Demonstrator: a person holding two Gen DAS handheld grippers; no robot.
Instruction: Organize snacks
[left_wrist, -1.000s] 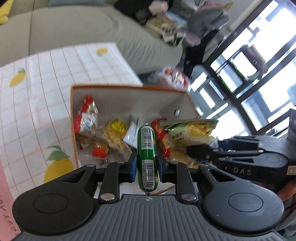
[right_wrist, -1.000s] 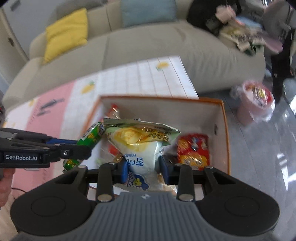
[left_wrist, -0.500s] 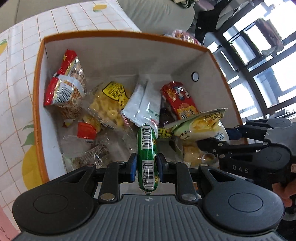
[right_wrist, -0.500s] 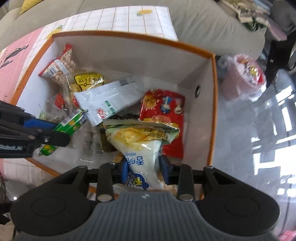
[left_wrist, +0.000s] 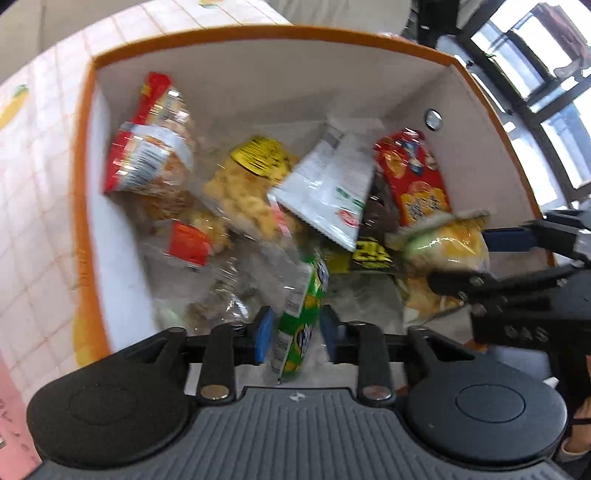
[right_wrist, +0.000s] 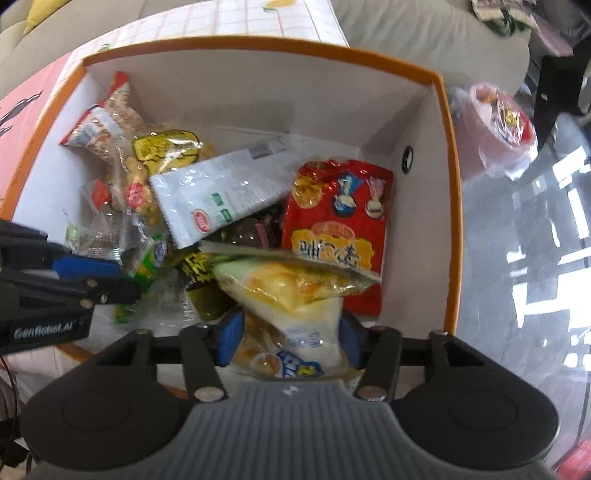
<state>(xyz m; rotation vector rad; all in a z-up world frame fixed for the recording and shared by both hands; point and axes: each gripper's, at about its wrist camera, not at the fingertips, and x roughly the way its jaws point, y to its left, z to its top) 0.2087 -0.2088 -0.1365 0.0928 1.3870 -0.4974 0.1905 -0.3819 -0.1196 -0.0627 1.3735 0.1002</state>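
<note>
An orange-rimmed white box (left_wrist: 258, 66) (right_wrist: 448, 177) holds several snack packs. My left gripper (left_wrist: 295, 330) is inside its near edge with jaws parted; a green snack tube (left_wrist: 301, 317) sits tilted and loose between them. My right gripper (right_wrist: 291, 332) is beside it, jaws spread wide around a yellow-and-white chip bag (right_wrist: 291, 295), which rests on the pile. The chip bag also shows in the left wrist view (left_wrist: 447, 243), and the green tube in the right wrist view (right_wrist: 149, 260).
In the box lie a red pack (right_wrist: 340, 229), a white sachet (right_wrist: 218, 195), a yellow-label puff bag (left_wrist: 255, 177) and a red-and-clear pack (left_wrist: 151, 155). The box stands on a lemon-print tablecloth (left_wrist: 33, 155). A pink bag (right_wrist: 498, 125) sits on the floor.
Both grippers have gone deeper into the box and their jaws have opened. The green tube has tilted loose, and the chip bag has dropped onto the pile.
</note>
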